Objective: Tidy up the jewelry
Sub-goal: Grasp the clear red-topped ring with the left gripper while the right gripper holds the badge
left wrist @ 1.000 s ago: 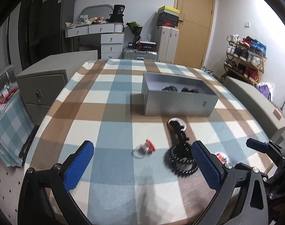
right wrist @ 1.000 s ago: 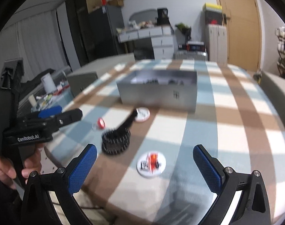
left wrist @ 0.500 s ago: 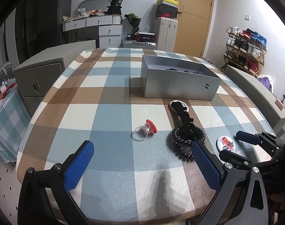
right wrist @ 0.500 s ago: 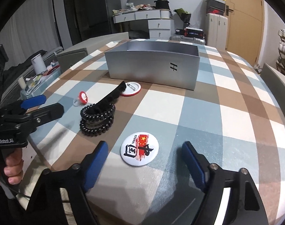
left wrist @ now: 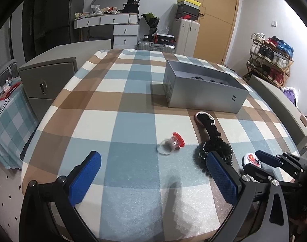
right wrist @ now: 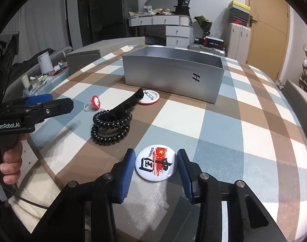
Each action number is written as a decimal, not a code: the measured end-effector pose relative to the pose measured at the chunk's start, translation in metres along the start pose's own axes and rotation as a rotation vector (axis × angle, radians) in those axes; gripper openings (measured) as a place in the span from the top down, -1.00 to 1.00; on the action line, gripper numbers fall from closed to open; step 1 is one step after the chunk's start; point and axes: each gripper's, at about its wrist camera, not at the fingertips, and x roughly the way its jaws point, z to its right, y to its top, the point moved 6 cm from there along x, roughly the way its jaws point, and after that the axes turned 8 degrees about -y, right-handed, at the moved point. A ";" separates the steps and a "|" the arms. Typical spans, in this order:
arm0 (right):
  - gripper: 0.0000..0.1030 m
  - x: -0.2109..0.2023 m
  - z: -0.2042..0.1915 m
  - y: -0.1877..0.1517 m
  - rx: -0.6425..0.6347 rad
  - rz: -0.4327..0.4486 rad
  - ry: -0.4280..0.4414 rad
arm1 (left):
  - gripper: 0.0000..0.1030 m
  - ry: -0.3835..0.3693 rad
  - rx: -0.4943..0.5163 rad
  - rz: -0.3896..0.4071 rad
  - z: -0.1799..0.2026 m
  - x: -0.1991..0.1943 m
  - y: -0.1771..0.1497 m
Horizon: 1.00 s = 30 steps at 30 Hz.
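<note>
A round white China badge (right wrist: 155,163) lies on the checked tablecloth between the fingers of my right gripper (right wrist: 156,161), which stand close on each side of it, with narrow gaps still showing. It also shows in the left wrist view (left wrist: 251,160). A black coiled band (right wrist: 111,125) with a black strap, a red-rimmed badge (right wrist: 149,96) lying face down and a clear ring with a red top (right wrist: 93,103) lie beyond. A silver open box (right wrist: 173,76) stands behind them. My left gripper (left wrist: 153,173) is open and empty, hovering near the table's front edge.
A grey cabinet (left wrist: 48,80) stands left of the table. A grey bench (left wrist: 278,100) runs along the right side. A shoe rack (left wrist: 270,58), drawers and suitcases stand at the back of the room.
My right gripper has moved down and forward to the China badge and narrowed its fingers around it. My left gripper has drifted slightly back and stays open.
</note>
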 end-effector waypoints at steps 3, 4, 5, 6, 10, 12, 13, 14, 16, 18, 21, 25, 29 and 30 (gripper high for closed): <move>0.20 -0.001 0.004 0.000 0.030 0.006 0.007 | -0.97 0.007 -0.007 0.003 -0.006 0.000 0.003; 0.20 -0.002 0.006 0.001 0.040 0.009 0.010 | -0.97 0.004 -0.014 -0.002 -0.007 0.001 0.004; 0.20 -0.003 0.007 0.001 0.047 0.013 0.014 | -0.97 -0.002 -0.022 -0.011 -0.009 0.003 0.004; 0.20 -0.004 0.007 0.001 0.051 0.016 0.017 | -0.97 -0.014 -0.027 -0.026 -0.009 0.005 0.004; 0.20 -0.007 0.007 0.002 0.059 0.031 0.017 | -0.97 -0.046 -0.011 -0.050 -0.005 0.008 0.006; 0.20 -0.008 0.007 0.002 0.085 0.028 0.042 | -0.97 -0.051 0.013 -0.055 -0.002 0.011 0.008; 0.20 -0.008 0.009 0.002 0.106 0.028 0.056 | -0.97 -0.059 0.018 -0.059 -0.001 0.012 0.009; 0.20 -0.009 0.010 0.003 0.116 0.030 0.058 | -0.97 -0.077 0.019 -0.069 0.000 0.014 0.010; 0.20 -0.011 0.012 0.003 0.127 0.039 0.060 | -0.97 -0.111 0.014 -0.091 0.001 0.018 0.013; 0.20 -0.014 0.013 0.004 0.129 0.047 0.059 | -0.97 -0.140 0.002 -0.114 0.000 0.024 0.016; 0.20 -0.016 0.013 0.004 0.131 0.057 0.060 | -0.97 -0.148 -0.025 -0.156 -0.002 0.034 0.017; 0.20 -0.018 0.012 0.004 0.134 0.062 0.078 | -0.95 -0.148 -0.058 -0.206 -0.003 0.042 0.014; 0.20 -0.017 0.010 0.002 0.132 0.054 0.100 | -0.58 -0.155 -0.056 -0.218 -0.001 0.042 0.012; 0.20 -0.017 0.010 0.002 0.135 0.054 0.100 | -0.44 -0.147 -0.046 -0.217 0.000 0.042 0.013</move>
